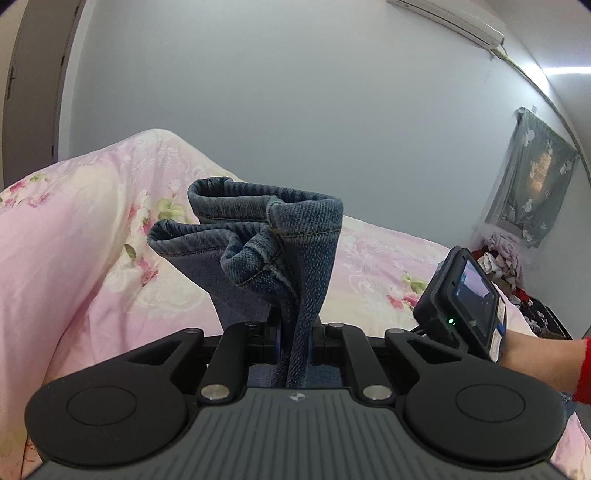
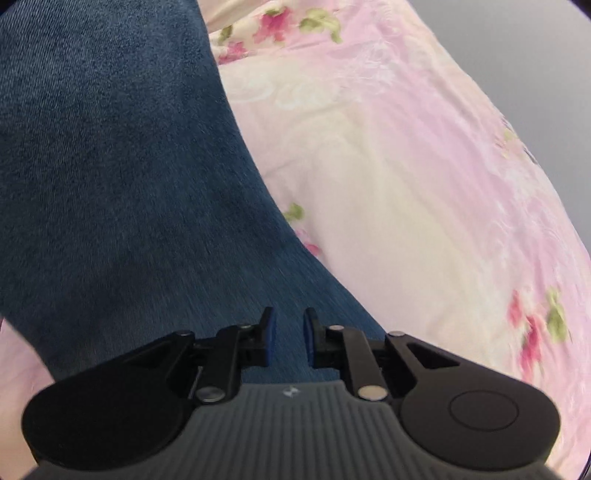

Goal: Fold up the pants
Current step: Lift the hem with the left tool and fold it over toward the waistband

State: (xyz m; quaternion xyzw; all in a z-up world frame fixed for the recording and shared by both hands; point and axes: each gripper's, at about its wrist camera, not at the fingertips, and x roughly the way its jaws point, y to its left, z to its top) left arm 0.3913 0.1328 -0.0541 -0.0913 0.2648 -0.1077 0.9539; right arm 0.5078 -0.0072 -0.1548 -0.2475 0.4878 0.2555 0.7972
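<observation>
The pants are blue denim jeans. In the left wrist view my left gripper (image 1: 295, 341) is shut on the jeans (image 1: 258, 243) near the leg hems, which stick up above the jaws over the bed. In the right wrist view my right gripper (image 2: 289, 338) has a small gap between its blue pads and holds nothing; it hovers just above a flat spread of the jeans (image 2: 122, 177) lying on the bed. The right gripper's camera body (image 1: 461, 299) shows at the right of the left wrist view.
A pink floral quilt (image 1: 74, 240) covers the bed and bulges up at the left; it also shows in the right wrist view (image 2: 424, 184). A grey wall, an air conditioner (image 1: 454, 18), a wall hanging (image 1: 532, 181) and a clothes pile (image 1: 506, 258) lie beyond.
</observation>
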